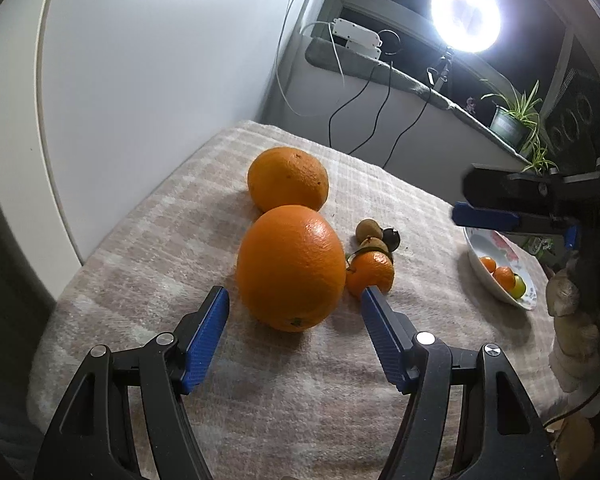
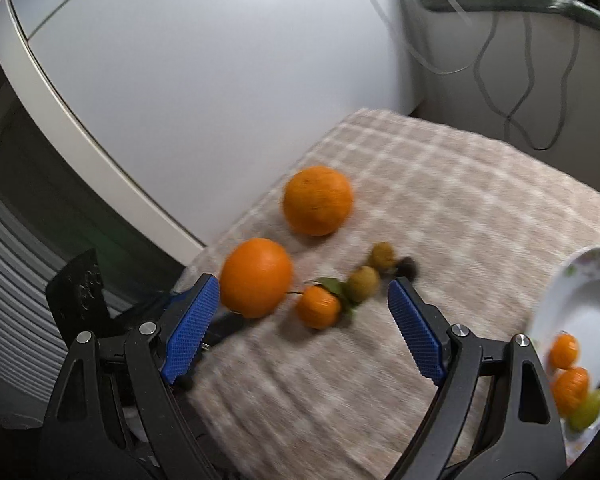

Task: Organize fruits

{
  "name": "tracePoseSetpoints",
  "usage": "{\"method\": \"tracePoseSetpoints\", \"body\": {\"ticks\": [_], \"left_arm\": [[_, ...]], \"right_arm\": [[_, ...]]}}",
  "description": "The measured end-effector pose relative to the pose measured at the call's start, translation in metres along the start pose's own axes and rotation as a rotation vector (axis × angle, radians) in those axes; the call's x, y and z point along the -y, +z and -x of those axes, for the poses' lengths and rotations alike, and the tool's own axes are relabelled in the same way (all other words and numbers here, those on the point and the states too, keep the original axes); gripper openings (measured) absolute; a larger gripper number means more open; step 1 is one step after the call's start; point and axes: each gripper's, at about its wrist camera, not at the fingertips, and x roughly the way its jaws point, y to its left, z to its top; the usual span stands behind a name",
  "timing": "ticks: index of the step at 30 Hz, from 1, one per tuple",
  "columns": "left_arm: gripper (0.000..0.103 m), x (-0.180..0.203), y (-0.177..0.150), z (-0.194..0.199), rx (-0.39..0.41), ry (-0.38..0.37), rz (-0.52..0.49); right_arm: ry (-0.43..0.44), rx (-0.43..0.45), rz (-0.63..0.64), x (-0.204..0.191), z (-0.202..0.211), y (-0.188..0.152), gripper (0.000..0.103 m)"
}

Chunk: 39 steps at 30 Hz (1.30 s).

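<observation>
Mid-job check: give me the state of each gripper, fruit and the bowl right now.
left gripper: open, empty
right gripper: open, empty
near orange: loose on cloth, ahead of the left gripper
far orange: on cloth
tangerine: on cloth, leaves attached
bowl: partly filled with small fruit

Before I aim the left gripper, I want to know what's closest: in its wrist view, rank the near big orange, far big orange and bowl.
1. Near big orange, just ahead of the left gripper.
2. Far big orange, directly behind it.
3. Bowl, far right.
</observation>
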Motion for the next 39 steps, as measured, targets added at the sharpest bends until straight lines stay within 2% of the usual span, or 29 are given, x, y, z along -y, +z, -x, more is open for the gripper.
{"method": "tracePoseSetpoints", "body": {"ticks": [7,10,15,22,29,31,32,39], "left_arm": [[0.071,-0.009,0.003,-0.006,-0.007,-0.022,0.023],[0.071,-0.009,0.005,-0.009,-0.01,-0.035,0.022],[0.074,-0.009,0.007,-0.014,-0.023,-0.062,0.039],[0.074,-0.014,0.006,-0.023,-0.053,-0.076,0.072],[0.074,-0.018,0.008,-0.026,-0.042,-0.1,0.113],[0.071,-0.016,0.008,-0.028,-0.043,-0.103,0.103],[0.065,-0.015,0.008,-0.029,-0.045,-0.103,0.094],[0.065,-0.012,0.007,-0.027,-0.031,-0.088,0.092]], "right_arm": [[0.068,-0.099,-0.033,-0.009,-0.051,0.012,0.088],[0.1,-0.138,-0.056,-0.006,-0.067,0.014,0.084],[0.112,-0.18,-0.088,-0.002,-0.085,0.012,0.083],[0.112,-0.212,-0.078,-0.007,-0.096,0.009,0.077],[0.089,-0.246,-0.051,-0.011,-0.105,0.009,0.071],[0.08,-0.252,-0.05,-0.01,-0.107,0.01,0.067],[0.081,-0.253,-0.05,-0.01,-0.106,0.01,0.066],[0.072,-0.236,-0.051,-0.013,-0.101,0.01,0.065]]}}
